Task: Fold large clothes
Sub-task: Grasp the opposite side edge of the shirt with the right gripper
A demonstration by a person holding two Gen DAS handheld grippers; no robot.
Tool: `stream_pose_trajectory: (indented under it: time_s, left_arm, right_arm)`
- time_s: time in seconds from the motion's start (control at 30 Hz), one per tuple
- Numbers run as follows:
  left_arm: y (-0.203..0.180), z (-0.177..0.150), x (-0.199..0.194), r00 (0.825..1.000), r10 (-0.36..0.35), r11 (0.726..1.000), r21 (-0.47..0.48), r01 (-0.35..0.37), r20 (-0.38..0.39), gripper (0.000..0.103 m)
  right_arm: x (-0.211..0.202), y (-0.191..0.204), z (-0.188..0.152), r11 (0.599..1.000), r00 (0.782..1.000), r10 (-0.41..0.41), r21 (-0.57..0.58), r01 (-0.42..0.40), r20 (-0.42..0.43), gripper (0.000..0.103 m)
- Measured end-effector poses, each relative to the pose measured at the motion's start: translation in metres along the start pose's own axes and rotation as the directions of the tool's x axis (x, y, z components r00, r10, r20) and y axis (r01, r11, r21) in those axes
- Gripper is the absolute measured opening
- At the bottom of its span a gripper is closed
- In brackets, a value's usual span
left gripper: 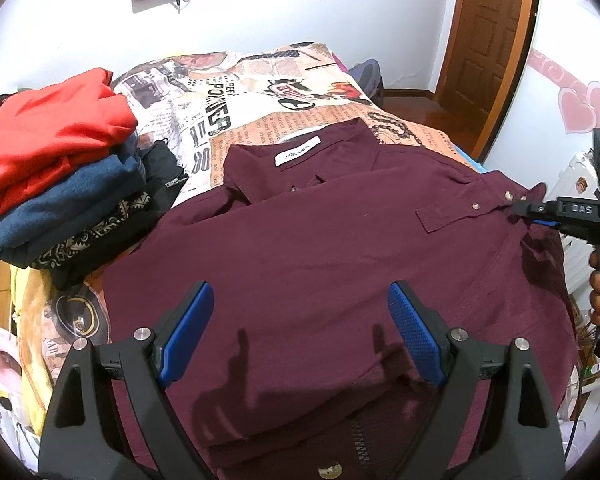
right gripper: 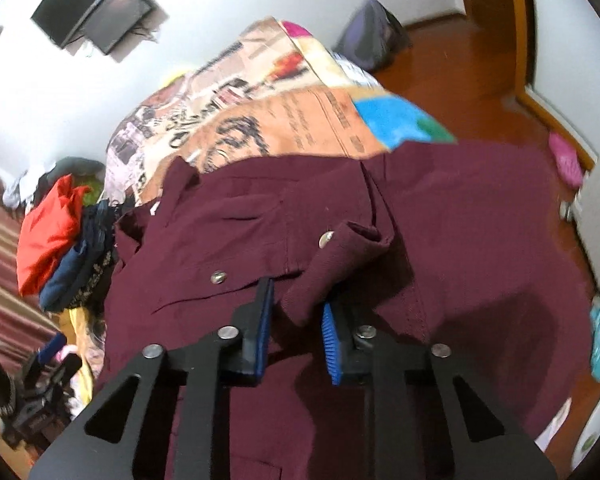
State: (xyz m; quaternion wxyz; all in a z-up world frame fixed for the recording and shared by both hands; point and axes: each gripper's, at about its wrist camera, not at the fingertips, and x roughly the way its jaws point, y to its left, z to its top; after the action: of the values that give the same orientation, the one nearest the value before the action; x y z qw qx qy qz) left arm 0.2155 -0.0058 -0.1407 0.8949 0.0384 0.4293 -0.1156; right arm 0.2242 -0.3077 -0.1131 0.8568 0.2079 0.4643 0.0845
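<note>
A maroon button shirt (left gripper: 308, 240) lies spread on the bed, collar and white label (left gripper: 297, 151) at the far side. My left gripper (left gripper: 300, 320) is open and empty, hovering above the shirt's near part. My right gripper (left gripper: 520, 210) is at the shirt's right edge by a cuff with metal snaps. In the right wrist view the right gripper (right gripper: 298, 312) has its jaws part open around a bunched fold of the shirt (right gripper: 440, 240); fabric sits between the blue pads (right gripper: 332, 340).
A stack of folded clothes (left gripper: 56, 168), red on top, sits on the left of the bed. The newspaper-print bedsheet (left gripper: 260, 100) shows beyond the shirt. A wooden door (left gripper: 488, 40) and floor are at the far right.
</note>
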Motion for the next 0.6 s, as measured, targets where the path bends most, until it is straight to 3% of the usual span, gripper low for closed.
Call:
stream_pose_trajectory:
  time_s: [0.17,0.43,0.6]
  left_arm:
    - [-0.005,0.001,0.001,1.000,-0.019,1.000,0.005,0.019,0.003,0.089]
    - [-0.014,0.000,-0.006,1.000,-0.020,1.000,0.020,0.020,0.019,0.089]
    - [-0.019,0.000,-0.012,0.999,-0.023,0.999,0.031,0.022,0.032,0.089]
  right_arm:
    - [-0.018,0.003,-0.006,1.000,1.000,0.007,-0.028,-0.006,0.018,0.017]
    - [0.001,-0.008,-0.018,0.999,0.998,-0.046,-0.014,0.045,-0.031,0.018]
    - [-0.008,-0.006,-0.021,0.993,0.994,-0.106,-0.064,0.104,-0.023,0.035]
